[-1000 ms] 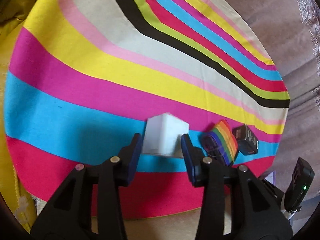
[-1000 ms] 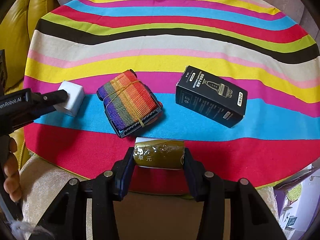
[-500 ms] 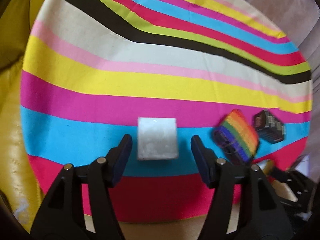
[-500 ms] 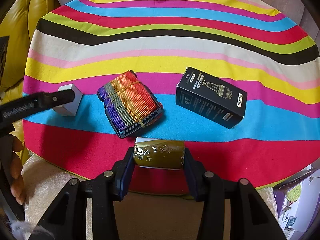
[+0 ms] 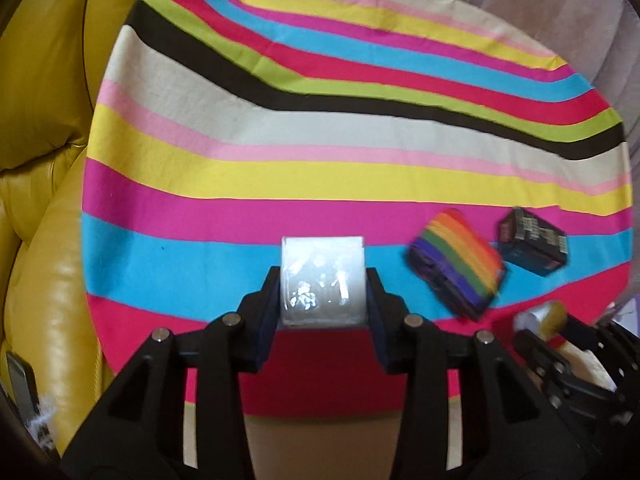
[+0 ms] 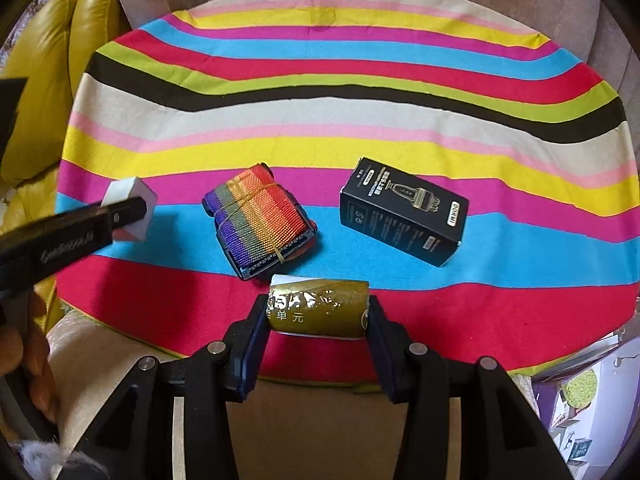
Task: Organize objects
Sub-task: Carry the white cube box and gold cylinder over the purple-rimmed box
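Left claw (image 5: 323, 294) has just been closing and now clamps the small white film-wrapped cube (image 5: 322, 280) by its flat sides; it looks light, stiff and slick. Right claw (image 6: 318, 312) grips the gold foil packet (image 6: 318, 307), probably crushable. Beyond the cube, on the striped round surface (image 6: 360, 120), lie the rainbow webbing strap bundle (image 6: 258, 222) and, farther, the black cardboard box (image 6: 402, 216), both well apart from it.

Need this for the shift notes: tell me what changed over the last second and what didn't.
The left gripper opened off the white box, then its jaws just closed again, gripping it squarely and lifting it off the striped cloth. The right gripper keeps its gold packet. The rainbow strap and black carton stayed put.
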`<state>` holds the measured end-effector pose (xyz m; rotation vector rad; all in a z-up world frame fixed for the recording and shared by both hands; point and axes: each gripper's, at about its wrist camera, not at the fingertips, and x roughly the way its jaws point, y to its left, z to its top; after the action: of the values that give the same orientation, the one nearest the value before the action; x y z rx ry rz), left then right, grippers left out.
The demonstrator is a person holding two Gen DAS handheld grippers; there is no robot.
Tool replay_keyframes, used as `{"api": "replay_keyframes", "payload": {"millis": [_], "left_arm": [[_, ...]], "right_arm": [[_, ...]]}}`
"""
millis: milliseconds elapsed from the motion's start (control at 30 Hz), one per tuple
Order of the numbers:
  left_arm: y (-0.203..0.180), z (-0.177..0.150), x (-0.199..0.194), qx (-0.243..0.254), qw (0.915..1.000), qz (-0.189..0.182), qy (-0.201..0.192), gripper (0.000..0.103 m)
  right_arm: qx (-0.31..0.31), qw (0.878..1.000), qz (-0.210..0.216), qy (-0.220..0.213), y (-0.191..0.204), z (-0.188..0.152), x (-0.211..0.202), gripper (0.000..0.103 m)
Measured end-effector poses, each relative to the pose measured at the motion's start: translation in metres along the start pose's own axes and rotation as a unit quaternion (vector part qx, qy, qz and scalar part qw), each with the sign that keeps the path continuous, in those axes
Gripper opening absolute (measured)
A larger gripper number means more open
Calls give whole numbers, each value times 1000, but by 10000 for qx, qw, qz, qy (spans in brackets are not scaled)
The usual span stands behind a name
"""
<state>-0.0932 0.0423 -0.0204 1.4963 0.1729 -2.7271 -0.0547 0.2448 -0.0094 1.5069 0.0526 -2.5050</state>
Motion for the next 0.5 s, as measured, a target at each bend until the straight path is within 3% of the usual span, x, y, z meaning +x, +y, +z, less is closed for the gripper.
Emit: {"api": "replay_keyframes", "payload": {"millis": [500], "left_arm": [[-63,-35,-55,371,9962,-682,-387,44]], "right_arm": [[313,9989,-114,-339,-29,-27,-38,47]]}}
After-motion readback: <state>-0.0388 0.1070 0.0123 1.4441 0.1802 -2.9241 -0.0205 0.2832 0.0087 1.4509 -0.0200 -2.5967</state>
